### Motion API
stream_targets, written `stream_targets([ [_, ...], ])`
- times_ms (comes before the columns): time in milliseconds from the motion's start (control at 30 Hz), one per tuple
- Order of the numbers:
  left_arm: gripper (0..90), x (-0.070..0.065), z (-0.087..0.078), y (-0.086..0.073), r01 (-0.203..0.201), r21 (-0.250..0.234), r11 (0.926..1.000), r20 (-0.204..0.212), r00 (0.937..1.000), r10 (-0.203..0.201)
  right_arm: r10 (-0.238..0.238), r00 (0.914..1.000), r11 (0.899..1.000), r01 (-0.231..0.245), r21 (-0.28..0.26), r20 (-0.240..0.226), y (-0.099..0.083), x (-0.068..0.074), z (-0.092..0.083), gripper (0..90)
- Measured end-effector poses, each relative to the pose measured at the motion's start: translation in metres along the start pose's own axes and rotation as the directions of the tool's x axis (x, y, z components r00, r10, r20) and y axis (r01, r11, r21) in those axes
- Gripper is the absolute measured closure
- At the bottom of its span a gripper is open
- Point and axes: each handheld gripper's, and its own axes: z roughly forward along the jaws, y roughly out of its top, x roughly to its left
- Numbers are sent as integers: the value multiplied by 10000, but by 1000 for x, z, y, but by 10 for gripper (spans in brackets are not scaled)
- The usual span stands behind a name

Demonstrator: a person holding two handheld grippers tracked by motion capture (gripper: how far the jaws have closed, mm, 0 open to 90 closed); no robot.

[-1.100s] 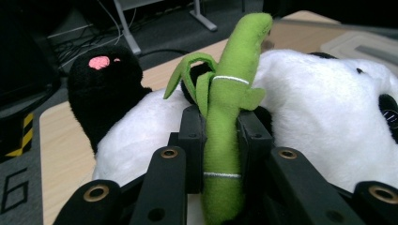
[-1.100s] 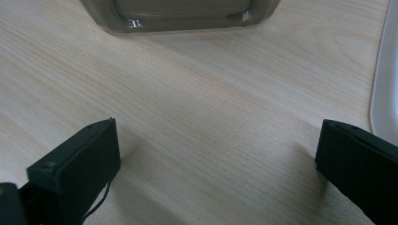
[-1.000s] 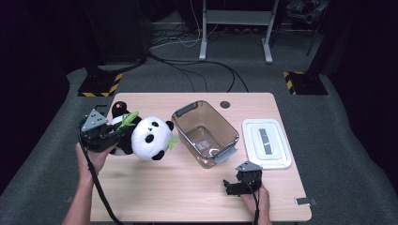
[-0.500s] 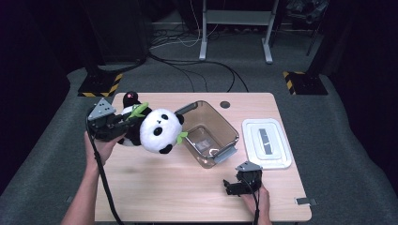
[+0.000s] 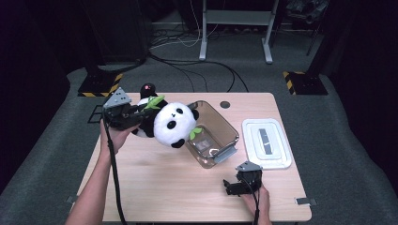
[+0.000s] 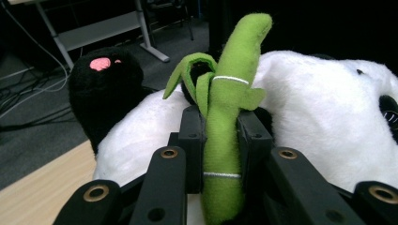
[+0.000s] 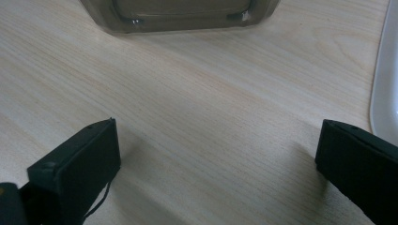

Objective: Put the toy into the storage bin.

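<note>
Hiding the lower end of the green bamboo stalk (image 6: pixel 224 126) between the left gripper (image 6: pixel 220 140) jaws, and covering the near left rim of the clear bin (image 5: pixel 220 140) behind the panda plush (image 5: pixel 171 124). Cutting off the bin's top and the white lid (image 7: pixel 387 70) at the right gripper view's edges. Blurring the mark on the bin floor beyond reading.

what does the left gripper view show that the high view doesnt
Left gripper view: the jaws are shut on the panda's green bamboo stalk, not on its body.

High view: the clear bin, the white lid to its right, and the right gripper resting open near the table's front edge.

Both: the panda held by the left gripper, its black foot with a pink pad.
</note>
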Motion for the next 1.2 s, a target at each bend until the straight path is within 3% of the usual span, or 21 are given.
stream_targets([
  [267,752,-5,20,12,-367,26,9993,469,9982,366,-1,10000,10000,1,-4,-10,0,0,0,0],
  [700,752,-11,61,26,-928,173,9955,1279,9877,898,-39,10000,10000,39,-20,-6,0,0,0,0],
  [867,751,-16,73,32,-1352,237,9905,1574,9790,1298,-42,10000,10000,42,-19,-6,0,0,0,0],
  [1200,750,-21,91,39,-1815,191,9832,2274,9584,1725,8,10000,10000,-8,-15,-12,0,0,0,0],
])
